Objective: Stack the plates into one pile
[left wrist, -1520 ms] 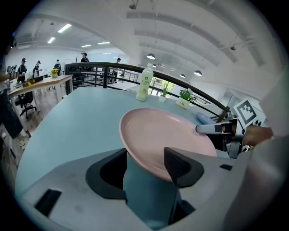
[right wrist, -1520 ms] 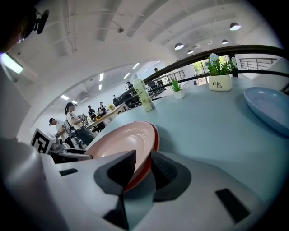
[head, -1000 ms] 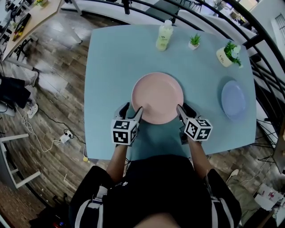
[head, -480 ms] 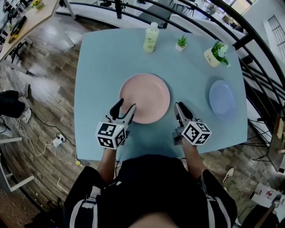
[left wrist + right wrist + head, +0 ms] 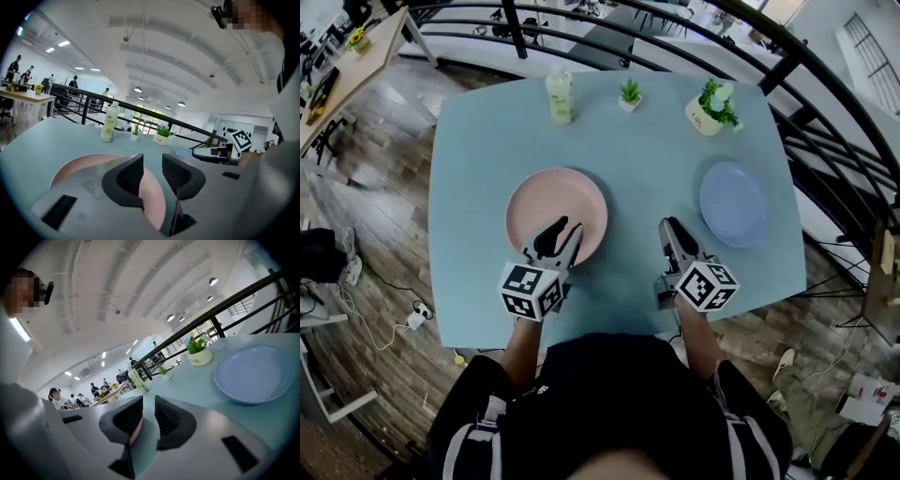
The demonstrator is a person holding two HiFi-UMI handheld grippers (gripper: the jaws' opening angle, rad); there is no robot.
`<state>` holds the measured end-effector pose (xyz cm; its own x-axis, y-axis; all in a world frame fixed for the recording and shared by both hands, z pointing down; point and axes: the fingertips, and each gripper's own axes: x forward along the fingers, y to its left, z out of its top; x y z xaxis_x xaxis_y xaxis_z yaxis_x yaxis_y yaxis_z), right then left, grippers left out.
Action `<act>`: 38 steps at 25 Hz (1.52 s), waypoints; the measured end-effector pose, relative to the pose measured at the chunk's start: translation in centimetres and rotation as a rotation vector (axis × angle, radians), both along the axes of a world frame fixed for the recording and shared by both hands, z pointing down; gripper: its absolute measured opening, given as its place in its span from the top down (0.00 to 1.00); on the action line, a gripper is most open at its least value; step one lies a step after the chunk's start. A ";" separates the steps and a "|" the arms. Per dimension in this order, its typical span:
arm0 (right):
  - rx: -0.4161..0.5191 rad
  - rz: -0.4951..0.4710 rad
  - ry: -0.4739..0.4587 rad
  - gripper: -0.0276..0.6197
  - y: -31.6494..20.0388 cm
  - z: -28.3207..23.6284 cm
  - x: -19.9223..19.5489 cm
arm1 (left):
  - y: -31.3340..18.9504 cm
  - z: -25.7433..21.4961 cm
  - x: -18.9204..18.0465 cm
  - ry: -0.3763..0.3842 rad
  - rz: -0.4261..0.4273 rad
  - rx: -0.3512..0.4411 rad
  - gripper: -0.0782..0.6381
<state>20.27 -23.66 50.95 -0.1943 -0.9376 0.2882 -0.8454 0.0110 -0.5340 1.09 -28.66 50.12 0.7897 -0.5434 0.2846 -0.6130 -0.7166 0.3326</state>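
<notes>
The left gripper (image 5: 562, 230) has just half-closed on air, the right gripper (image 5: 672, 228) sits narrowly apart (both empty), so I'd reopen the right and nip the near rim of the blue plate (image 5: 733, 203) ahead of it.

Left hand-held gripper (image 5: 564, 231): lifted and drawn back from the near left rim of the pink plate (image 5: 546, 199), jaws just closing to a narrower gap, nothing between them. Right hand-held gripper (image 5: 671, 228): raised off the near right rim, now apart from the plate over bare worktop (image 5: 628, 159).
</notes>
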 end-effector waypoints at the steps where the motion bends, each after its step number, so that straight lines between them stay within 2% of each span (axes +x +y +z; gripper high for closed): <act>1: 0.000 0.008 -0.001 0.83 0.5 -0.1 1.1 | 0.3 -0.2 1.2 -0.001 0.010 0.001 0.71; 6: -0.008 0.072 0.004 0.81 3.2 -0.5 7.3 | 1.9 -0.5 7.7 0.003 0.069 -0.021 0.71; 13: -0.004 0.164 0.001 0.78 6.1 -0.5 16.0 | 3.3 -0.5 16.0 -0.033 0.146 -0.022 0.70; 18: -0.005 0.196 0.018 0.77 7.7 -0.2 22.1 | 4.0 0.0 21.4 -0.057 0.159 -0.026 0.69; 23: -0.033 0.188 0.064 0.76 8.4 0.9 27.3 | 4.5 1.3 26.3 -0.082 0.162 -0.038 0.68; 31: -0.136 0.162 0.099 0.73 8.0 3.8 33.1 | 4.2 4.1 30.9 -0.156 0.141 -0.122 0.65; 38: -0.217 0.129 0.130 0.72 7.9 6.6 35.4 | 4.3 7.6 32.6 -0.242 0.127 -0.196 0.63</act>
<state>55.70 -15.80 57.57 -0.0254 -0.8661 0.4992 -0.8938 -0.2041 -0.3994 33.66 -24.32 57.67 0.7444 -0.3616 0.5614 -0.6010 -0.7292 0.3272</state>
